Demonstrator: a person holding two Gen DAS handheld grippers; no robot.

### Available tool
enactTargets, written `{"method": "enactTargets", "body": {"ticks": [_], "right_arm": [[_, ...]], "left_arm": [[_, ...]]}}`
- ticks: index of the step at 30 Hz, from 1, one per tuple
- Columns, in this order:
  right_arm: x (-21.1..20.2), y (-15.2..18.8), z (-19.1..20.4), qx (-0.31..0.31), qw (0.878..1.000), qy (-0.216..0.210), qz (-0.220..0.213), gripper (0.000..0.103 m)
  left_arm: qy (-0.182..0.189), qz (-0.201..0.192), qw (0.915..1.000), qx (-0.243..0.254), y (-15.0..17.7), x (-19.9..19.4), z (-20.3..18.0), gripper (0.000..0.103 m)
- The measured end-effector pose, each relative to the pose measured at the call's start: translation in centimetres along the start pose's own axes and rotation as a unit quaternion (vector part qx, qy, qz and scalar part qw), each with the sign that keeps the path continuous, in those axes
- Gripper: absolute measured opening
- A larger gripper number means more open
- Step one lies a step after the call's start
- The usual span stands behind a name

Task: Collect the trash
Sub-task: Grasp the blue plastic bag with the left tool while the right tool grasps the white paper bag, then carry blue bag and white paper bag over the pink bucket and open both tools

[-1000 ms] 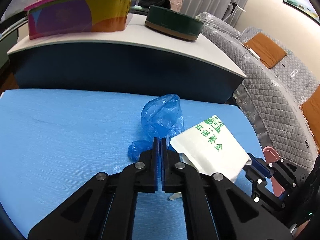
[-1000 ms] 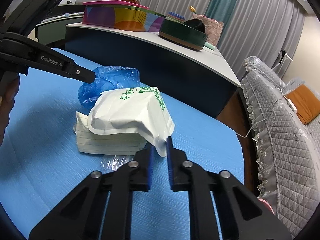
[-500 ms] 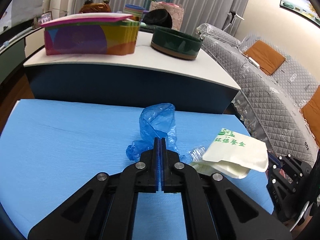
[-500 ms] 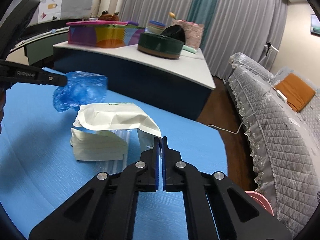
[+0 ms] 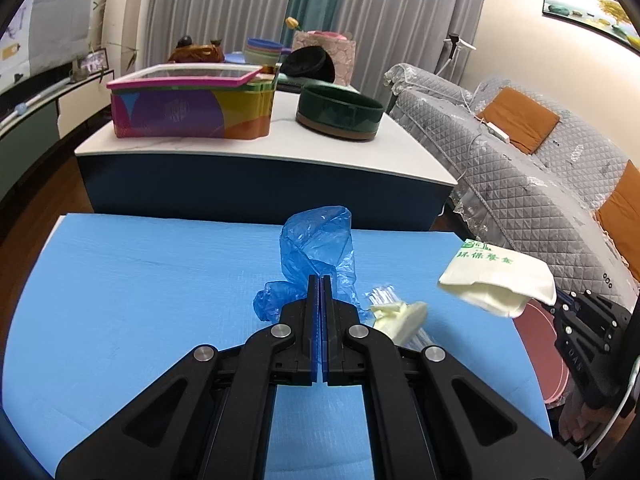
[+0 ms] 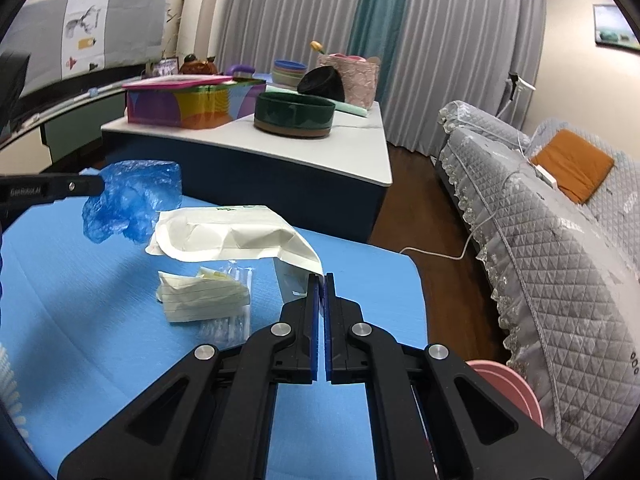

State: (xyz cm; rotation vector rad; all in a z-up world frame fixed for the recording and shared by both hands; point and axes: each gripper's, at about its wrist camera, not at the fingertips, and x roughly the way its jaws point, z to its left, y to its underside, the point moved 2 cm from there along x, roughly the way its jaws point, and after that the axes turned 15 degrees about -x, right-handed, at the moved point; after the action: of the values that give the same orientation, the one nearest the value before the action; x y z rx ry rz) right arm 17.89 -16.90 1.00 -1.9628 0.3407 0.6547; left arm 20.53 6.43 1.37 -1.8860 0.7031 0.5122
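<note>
In the left wrist view, the left hand-held gripper (image 5: 321, 280) is fully closed, pinching the crumpled blue plastic bag (image 5: 316, 248), which rises in a bunch above the jaw tips over the middle of the blue worktop (image 5: 120, 300); its long axis runs roughly upright, toward the far edge. Just right of it a folded lined paper wad (image 5: 400, 314) and a clear wrapper lie on the worktop. Near the right edge the white paper bag (image 5: 500, 280) hangs clear of the surface. In the right wrist view, the right hand-held gripper (image 6: 321, 280) is clamped shut on a corner of that white paper bag (image 6: 232, 238), whose long axis stretches about level, away toward the blue plastic bag (image 6: 132, 200). Two pieces look lifted; the wad (image 6: 204, 298) and wrapper remain, and nothing appears binned yet.
</note>
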Motion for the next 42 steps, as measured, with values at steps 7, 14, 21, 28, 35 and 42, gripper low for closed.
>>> {"method": "enactTargets", "body": {"ticks": [7, 14, 21, 28, 35, 42], "right_arm": [[-2.8, 0.3, -2.4, 0.045, 0.999, -0.003, -0.004, 0.002], [-6.4, 0.9, -5.3, 0.095, 0.995, -0.003, -0.012, 0.002], [-9.7, 1.2, -7.5, 0.119, 0.993, -0.002, -0.024, 0.002], [-10.9, 3.5, -8.7, 0.134, 0.990, 0.012, -0.030, 0.002], [-10.6, 6.7, -10.7, 0.166, 0.986, 0.018, -0.019, 0.002], [-10.9, 8.8, -13.1, 0.190, 0.981, 0.028, -0.017, 0.002]], "left_arm": [[0.003, -0.023, 0.9997, 0.007, 0.8, -2.7, -0.7, 0.000], [0.011, -0.036, 0.9993, 0.002, 2.8, -4.6, -1.7, 0.000], [0.018, -0.043, 0.9988, 0.013, 5.0, -6.1, -3.4, 0.000], [0.020, -0.048, 0.9981, 0.033, 6.6, -6.8, -5.0, 0.000], [0.022, -0.043, 0.9975, 0.052, 8.3, -6.5, -7.0, 0.000], [0.031, -0.037, 0.9960, 0.074, 9.7, -5.6, -9.5, 0.000]]}}
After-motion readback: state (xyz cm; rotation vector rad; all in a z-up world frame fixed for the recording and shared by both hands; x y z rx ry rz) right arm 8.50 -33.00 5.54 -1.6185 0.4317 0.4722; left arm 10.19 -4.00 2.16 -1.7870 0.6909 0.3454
